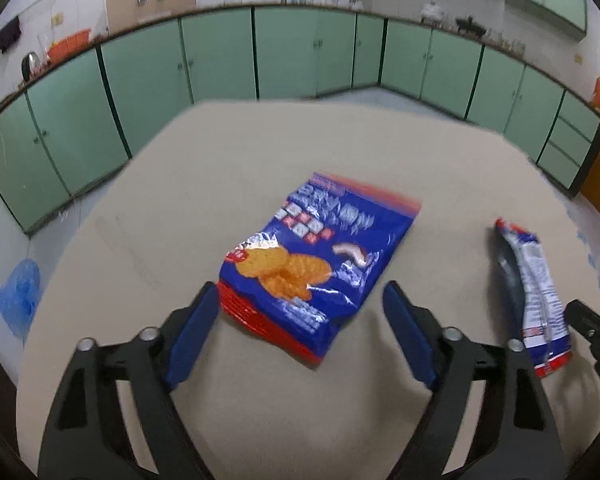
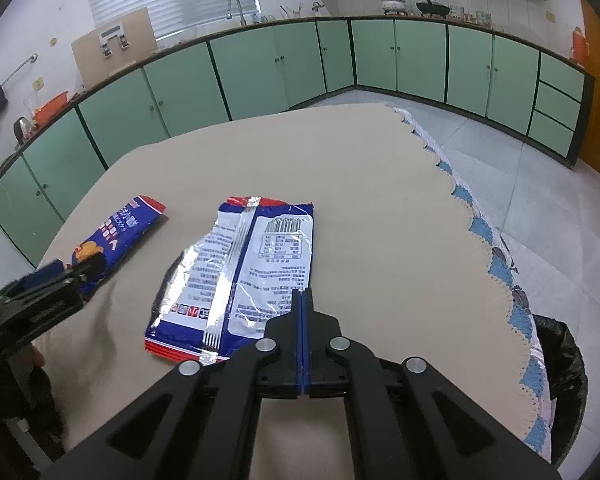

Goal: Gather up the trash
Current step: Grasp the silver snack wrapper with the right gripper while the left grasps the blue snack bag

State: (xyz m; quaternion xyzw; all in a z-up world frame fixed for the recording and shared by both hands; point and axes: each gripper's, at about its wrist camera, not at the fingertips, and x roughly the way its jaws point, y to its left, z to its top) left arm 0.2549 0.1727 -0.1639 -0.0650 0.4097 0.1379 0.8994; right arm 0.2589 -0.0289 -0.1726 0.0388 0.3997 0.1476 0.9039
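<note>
Two empty snack wrappers lie flat on the worktop, well apart. The printed-face wrapper lies between the wide-spread fingers of the left tool, not yet pinched. The back-face wrapper lies under the tip of the right tool, whose jaws are fully closed with nothing seen between them. Both are judged light, limp, crinkly and slippery foil. A grip is best taken on a raised edge or crimped end seam. A black-lined bin is seen beside the worktop.

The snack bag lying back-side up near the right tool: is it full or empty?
Empty, it seems. The snack bag lies flat and creased on the table, with no bulge. Its inside is not visible.
</note>
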